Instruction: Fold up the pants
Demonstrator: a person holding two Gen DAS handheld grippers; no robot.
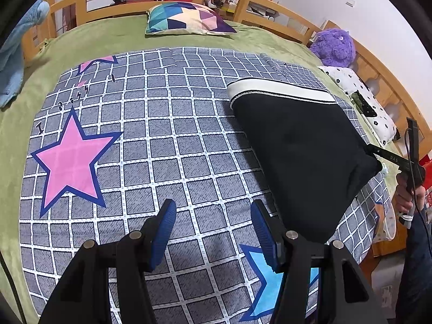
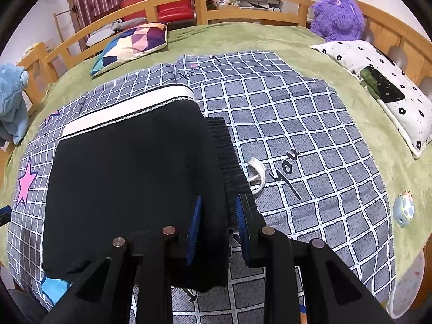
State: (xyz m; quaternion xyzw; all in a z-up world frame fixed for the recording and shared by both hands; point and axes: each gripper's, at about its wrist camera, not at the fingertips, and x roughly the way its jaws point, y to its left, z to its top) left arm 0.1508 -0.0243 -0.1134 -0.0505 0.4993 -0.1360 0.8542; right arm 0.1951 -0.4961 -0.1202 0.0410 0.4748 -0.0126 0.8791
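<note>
The black pants [image 1: 297, 148] lie folded into a thick rectangle on the checked sheet [image 1: 167, 124], white stripe [image 2: 129, 110] at the far edge. Their ribbed waistband [image 2: 226, 151] and white drawstring [image 2: 256, 170] stick out on the right. My right gripper [image 2: 219, 198] straddles the near right edge of the pants; its jaws have loosened, the fabric still sits between the pads, and I cannot see them pinching it. In the left wrist view that gripper [image 1: 378, 151] reaches the pants' corner, held by a hand [image 1: 405, 197]. My left gripper [image 1: 213, 205] hangs open over bare sheet, left of the pants.
The sheet covers a green blanket [image 2: 243, 37] on a bed with a wooden rail [image 2: 243, 2]. A patterned cushion [image 1: 189, 19] lies at the far side, with a purple plush [image 2: 337, 13] and a flowered pillow [image 2: 378, 81] to the right. A small toy [image 2: 403, 209] sits near the right edge.
</note>
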